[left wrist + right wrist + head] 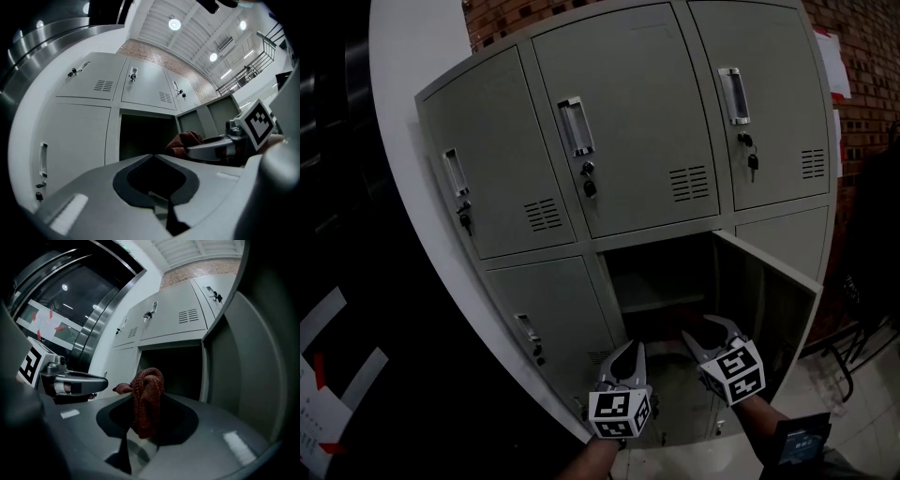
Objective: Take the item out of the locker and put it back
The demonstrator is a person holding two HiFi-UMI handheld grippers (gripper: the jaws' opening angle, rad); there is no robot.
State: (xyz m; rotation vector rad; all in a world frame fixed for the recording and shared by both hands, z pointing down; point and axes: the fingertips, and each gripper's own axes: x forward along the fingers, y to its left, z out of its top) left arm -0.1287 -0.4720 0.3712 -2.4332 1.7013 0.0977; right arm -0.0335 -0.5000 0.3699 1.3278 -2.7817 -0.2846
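Observation:
A red knitted cloth [146,399] is pinched between the jaws of my right gripper [161,397] and bunches up above them. The same cloth [187,139] shows at that gripper's tip in the left gripper view. In the head view my right gripper [705,330] hovers in front of the open lower middle compartment [661,281] of a grey locker bank. My left gripper [626,349] hangs beside it to the left, jaws together and empty. Both point towards the dark opening [173,366].
The compartment's door [773,300] stands swung out to the right, close beside my right gripper. The other locker doors [619,122] are closed, with keys hanging in the upper ones. A white curved wall [403,150] borders the lockers on the left. Tiled floor [853,412] lies at the lower right.

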